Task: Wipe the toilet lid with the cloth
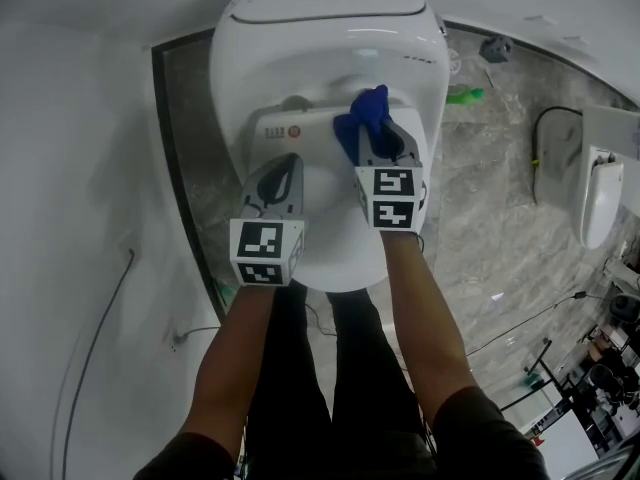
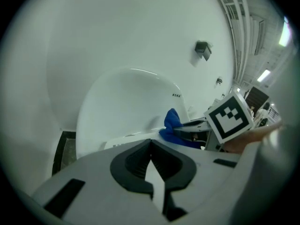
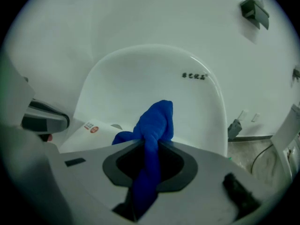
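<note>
I am leaning over the white toilet (image 1: 325, 63), holding 2 grippers above its lid (image 1: 332, 230). My left gripper (image 1: 293, 161) is hovering with its jaws closed on nothing, while my right gripper (image 1: 376, 134) is clamping the blue cloth (image 1: 368, 116) over the lid's back part.

The cloth's (image 3: 154, 125) lower end was hidden between the right gripper's (image 3: 149, 149) jaws. Print on the red-marked label (image 1: 283, 131) and the lettering (image 3: 193, 76) on the toilet (image 3: 140, 88) was too small to read. Floor clutter (image 1: 600, 388) was cut off at the head view's corner.
</note>
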The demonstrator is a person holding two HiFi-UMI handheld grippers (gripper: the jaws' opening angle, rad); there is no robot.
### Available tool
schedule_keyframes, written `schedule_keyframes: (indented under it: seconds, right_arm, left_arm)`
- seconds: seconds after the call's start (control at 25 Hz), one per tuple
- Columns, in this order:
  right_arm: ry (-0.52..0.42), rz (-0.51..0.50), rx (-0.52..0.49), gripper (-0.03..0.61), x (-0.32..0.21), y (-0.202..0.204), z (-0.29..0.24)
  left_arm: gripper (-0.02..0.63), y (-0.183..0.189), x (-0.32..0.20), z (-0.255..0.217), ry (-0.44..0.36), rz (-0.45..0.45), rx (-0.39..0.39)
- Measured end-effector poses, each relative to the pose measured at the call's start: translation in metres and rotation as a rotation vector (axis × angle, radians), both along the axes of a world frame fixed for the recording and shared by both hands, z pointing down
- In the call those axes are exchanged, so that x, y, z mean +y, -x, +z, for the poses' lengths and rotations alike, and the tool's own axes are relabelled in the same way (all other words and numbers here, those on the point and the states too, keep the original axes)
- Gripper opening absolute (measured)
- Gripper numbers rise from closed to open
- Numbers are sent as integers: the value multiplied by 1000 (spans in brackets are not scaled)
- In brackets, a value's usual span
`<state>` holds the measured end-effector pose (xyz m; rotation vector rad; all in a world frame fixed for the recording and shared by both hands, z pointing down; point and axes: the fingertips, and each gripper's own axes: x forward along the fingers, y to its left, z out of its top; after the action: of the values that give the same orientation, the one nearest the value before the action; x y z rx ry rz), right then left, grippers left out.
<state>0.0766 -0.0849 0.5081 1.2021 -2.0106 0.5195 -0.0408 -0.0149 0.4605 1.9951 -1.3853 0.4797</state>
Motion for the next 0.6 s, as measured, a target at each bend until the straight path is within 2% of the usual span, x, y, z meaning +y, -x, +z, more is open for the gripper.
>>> schedule_keyframes:
  seconds: [0.28, 0.48, 0.6]
  right_arm:
    - [-83, 29, 120, 66, -16, -64, 2]
    - [-114, 63, 174, 66, -22, -94, 5]
    - [-132, 87, 240, 66, -25, -108, 9]
  left_arm:
    - [11, -18, -4, 0, -20, 13, 6]
    - [11, -14, 5, 6, -14, -5, 1]
    - [11, -7, 9, 10, -4, -32, -2]
